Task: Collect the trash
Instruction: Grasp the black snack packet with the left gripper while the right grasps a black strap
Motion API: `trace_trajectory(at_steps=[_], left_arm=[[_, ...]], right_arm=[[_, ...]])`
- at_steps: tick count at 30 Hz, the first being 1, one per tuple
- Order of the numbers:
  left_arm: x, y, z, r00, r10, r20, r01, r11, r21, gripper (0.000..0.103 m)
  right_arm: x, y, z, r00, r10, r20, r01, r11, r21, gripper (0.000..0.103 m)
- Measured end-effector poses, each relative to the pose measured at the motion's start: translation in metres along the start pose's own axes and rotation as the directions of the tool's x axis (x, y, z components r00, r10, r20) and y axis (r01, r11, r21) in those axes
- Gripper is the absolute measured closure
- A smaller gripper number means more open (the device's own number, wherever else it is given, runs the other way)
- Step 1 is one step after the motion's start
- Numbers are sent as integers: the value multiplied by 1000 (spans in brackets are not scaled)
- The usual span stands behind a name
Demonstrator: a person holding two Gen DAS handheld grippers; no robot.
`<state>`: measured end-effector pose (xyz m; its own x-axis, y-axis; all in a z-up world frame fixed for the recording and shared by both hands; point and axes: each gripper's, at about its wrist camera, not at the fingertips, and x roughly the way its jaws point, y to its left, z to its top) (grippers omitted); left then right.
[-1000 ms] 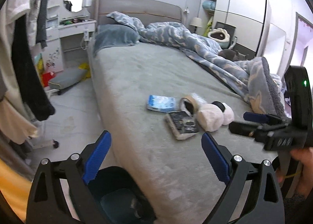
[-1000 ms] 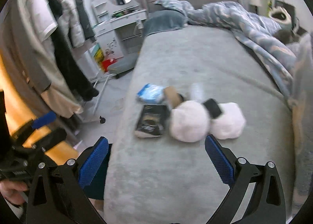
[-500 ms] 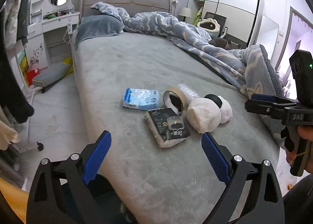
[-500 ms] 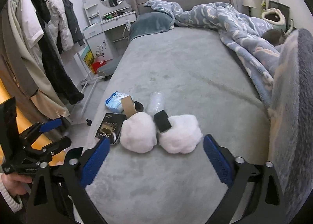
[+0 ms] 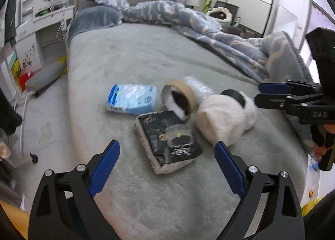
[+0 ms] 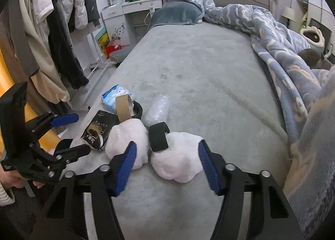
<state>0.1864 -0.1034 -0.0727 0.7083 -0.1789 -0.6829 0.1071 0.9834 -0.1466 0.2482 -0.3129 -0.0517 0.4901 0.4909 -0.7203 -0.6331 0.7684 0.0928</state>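
Trash lies on the grey bed point(image 5: 146, 55): a black packet point(image 5: 167, 141), a blue tissue pack point(image 5: 132, 101), a tape roll point(image 5: 178, 99), a crumpled clear plastic bottle point(image 6: 158, 110) and white fluffy earmuffs point(image 6: 178, 156) with a black band. My left gripper point(image 5: 167, 164) is open, just short of the black packet. My right gripper point(image 6: 166, 156) is open, its blue fingers either side of the right earmuff, not touching. The right gripper also shows in the left wrist view point(image 5: 272, 95), beside the earmuffs point(image 5: 222, 118).
A blue patterned duvet point(image 6: 272, 36) is heaped along the bed's right side. Clothes hang on a rack point(image 6: 52, 20) at the left. A white dressing table point(image 6: 129, 11) stands by the headboard. A grey cushion point(image 5: 46, 74) lies on the floor.
Both grippers have moved closer to the pile on the bed. The right gripper has come down to the earmuffs and its fingers stand narrower. The left gripper has neared the black packet.
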Motion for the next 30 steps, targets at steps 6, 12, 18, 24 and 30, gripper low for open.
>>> trace_trajectory(at_steps=[6,12,18,24,30], left_arm=[[14,7,3,1000,-2,-29,1,999,-51,14],[24,9,4,999,11,-46,-14,998,-60,17],[32,3,6,999,12,-51,-14,999,-37,22],[40,2,5,997,-1,-76,-3,999,-41,26],[32,11,9,998,-27,-53,22,997,-80,45]], right_arm=[[11,8,7,999,-3,-32,1,997,-71,59],[18,12,9,999,-9,-45,5,995,-97,67],[27,19,10,997,-46,-67,36,989,-146,69],[39,21,10,995,-50,-90,36,987,-156,81],[31,10,14,998,6,-59,-10,997,-70,83]])
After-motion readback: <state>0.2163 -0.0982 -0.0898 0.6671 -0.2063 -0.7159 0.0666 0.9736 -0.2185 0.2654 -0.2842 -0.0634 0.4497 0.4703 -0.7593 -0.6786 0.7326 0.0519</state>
